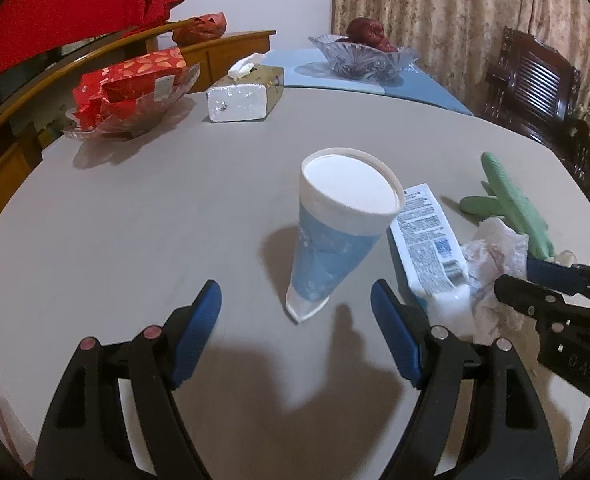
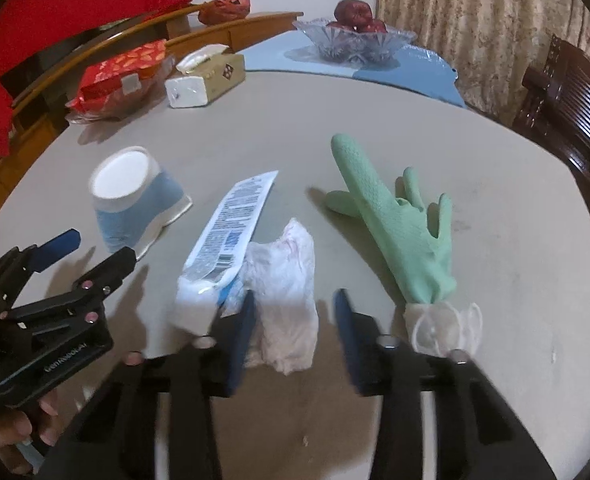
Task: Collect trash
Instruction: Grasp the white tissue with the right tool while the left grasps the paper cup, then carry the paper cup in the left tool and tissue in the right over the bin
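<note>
Crumpled white tissue (image 2: 285, 300) lies on the grey round table (image 2: 495, 280), touching the white-and-blue printed tube (image 2: 231, 224) on its left. The right gripper (image 2: 293, 312) straddles its near end, jaws partly apart and gripping nothing yet; the left gripper (image 1: 295, 308), wide open and empty, faces the overturned blue-and-white paper cup (image 1: 335, 232) beyond the tube.

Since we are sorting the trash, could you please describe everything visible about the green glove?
The green rubber glove lies flat and limp on the grey table, right of the crumpled tissue. Its textured fingers point away from the camera, one stretched long and the others curled. Its cuff end touches a clear plastic piece. No gripper touches it.
</note>
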Tool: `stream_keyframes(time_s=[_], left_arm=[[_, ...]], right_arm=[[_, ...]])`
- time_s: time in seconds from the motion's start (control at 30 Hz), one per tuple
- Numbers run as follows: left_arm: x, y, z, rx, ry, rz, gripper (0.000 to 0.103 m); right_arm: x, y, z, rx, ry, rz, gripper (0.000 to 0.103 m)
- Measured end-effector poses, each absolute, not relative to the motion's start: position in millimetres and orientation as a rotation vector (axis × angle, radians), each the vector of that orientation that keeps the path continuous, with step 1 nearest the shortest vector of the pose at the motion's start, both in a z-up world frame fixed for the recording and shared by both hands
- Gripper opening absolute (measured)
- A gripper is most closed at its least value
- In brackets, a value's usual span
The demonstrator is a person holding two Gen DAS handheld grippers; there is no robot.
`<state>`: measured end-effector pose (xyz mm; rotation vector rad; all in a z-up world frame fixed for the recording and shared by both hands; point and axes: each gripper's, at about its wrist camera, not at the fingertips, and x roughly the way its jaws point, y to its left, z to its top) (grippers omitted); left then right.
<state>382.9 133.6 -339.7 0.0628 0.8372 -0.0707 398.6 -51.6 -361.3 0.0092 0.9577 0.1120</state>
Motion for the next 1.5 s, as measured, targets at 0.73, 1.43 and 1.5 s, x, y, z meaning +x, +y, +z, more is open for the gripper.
stream_keyframes(time_s=[0.73, 1.43, 1.5], left_arm=[[396.5, 123.6, -337.1, 0.049, 0.824, -0.092, 0.013], [290.3, 79.5, -250.7, 0.018, 0.792, -0.007, 0.013], [280.0, 71.2, -243.2, 0.007, 0.798, -0.009, 0.013]], right_arm=[[388.5, -68.9, -346.4, 0.005, 0.923, 0.144, 0.009], [317.4, -117.3, -273.1, 0.025, 0.816, 0.128, 0.009], [308.0, -127.8, -266.2, 0.032, 0.811, 0.122, 0.009]])
